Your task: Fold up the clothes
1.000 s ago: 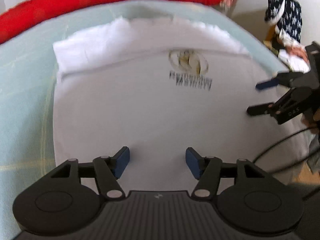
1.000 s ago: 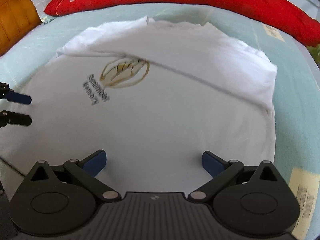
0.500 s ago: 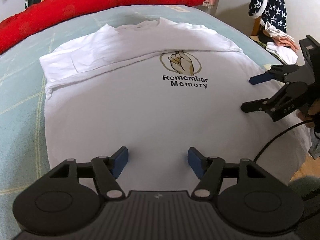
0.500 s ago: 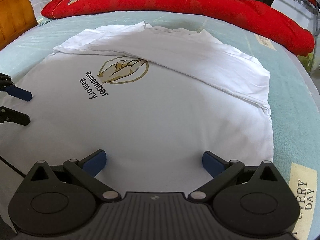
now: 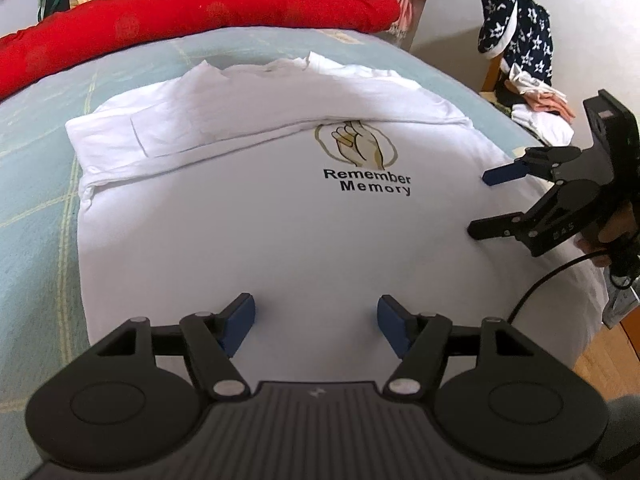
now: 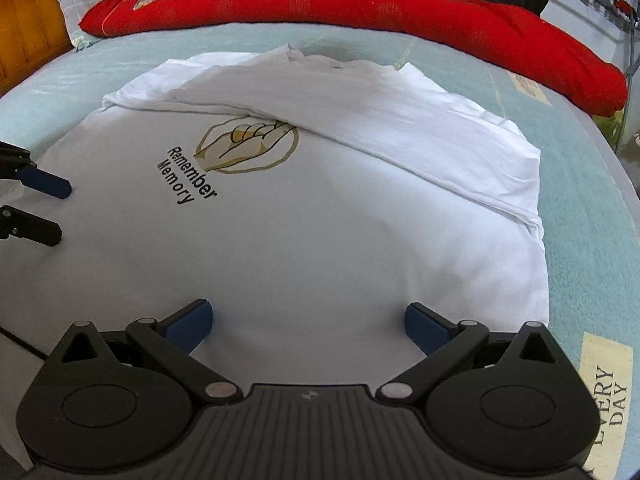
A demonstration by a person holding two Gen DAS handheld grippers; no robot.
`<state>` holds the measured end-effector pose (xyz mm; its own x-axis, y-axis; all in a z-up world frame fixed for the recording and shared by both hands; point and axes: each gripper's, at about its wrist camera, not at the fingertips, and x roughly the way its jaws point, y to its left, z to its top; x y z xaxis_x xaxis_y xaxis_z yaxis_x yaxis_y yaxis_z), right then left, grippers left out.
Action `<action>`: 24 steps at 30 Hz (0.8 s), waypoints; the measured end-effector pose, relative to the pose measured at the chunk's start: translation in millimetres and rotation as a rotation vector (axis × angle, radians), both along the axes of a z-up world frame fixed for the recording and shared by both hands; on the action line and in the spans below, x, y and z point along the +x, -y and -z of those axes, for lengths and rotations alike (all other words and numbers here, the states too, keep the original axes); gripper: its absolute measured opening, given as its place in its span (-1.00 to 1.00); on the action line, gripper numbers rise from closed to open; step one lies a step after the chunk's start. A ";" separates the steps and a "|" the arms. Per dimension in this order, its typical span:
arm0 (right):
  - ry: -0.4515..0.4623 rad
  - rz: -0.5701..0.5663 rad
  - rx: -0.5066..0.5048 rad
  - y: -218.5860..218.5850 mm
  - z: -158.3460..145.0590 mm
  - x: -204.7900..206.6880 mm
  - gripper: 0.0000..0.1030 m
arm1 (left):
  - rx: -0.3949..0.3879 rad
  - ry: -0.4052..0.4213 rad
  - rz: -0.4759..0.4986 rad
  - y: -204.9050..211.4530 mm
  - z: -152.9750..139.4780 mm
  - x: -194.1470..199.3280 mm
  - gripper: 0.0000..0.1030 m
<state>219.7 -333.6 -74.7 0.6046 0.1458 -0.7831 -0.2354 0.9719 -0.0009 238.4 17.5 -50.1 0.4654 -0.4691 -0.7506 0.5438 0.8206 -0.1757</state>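
Note:
A white T-shirt point(image 5: 280, 232) printed "Remember Memory" lies flat on the bed, its sleeves folded in across the chest near the collar. My left gripper point(image 5: 316, 320) hovers open over the shirt's lower part, nothing between its blue pads. The right gripper point(image 5: 486, 204) reaches in from the right over the shirt's side edge, jaws apart. In the right wrist view the right gripper point(image 6: 308, 316) stands wide open above the same shirt point(image 6: 320, 220). There the left gripper point(image 6: 60, 212) pokes in from the left, also open.
A pale green sheet point(image 5: 36, 200) covers the bed. A long red quilt point(image 6: 360, 12) lies along its far side. A wooden headboard point(image 6: 24, 36) is at the left. A chair with a star-patterned garment point(image 5: 520, 28) stands beyond the bed's right edge, above wood floor point(image 5: 600, 360).
Both views have tilted up a little, so more of the red quilt shows. The left jaws stand slightly wider. The shirt has not moved.

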 end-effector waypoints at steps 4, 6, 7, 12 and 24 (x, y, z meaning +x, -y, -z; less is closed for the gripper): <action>0.014 0.039 -0.008 -5.2 -0.4 0.3 1.00 | -0.010 -0.003 0.010 -1.0 0.1 1.5 0.35; 0.008 0.054 -0.017 -7.9 -1.7 0.8 1.00 | -0.010 -0.007 0.036 -2.0 -1.4 4.5 0.35; 0.006 0.062 -0.018 -8.5 -1.9 0.9 1.00 | -0.013 -0.011 0.044 -3.2 -2.1 6.5 0.35; 0.010 0.131 -0.023 -16.5 -5.7 0.5 1.00 | -0.029 -0.024 0.052 -8.9 -13.7 17.6 0.33; -0.042 0.057 -0.028 -10.5 -15.8 -19.3 1.00 | 0.110 -0.021 0.054 -6.8 -12.1 -2.0 0.32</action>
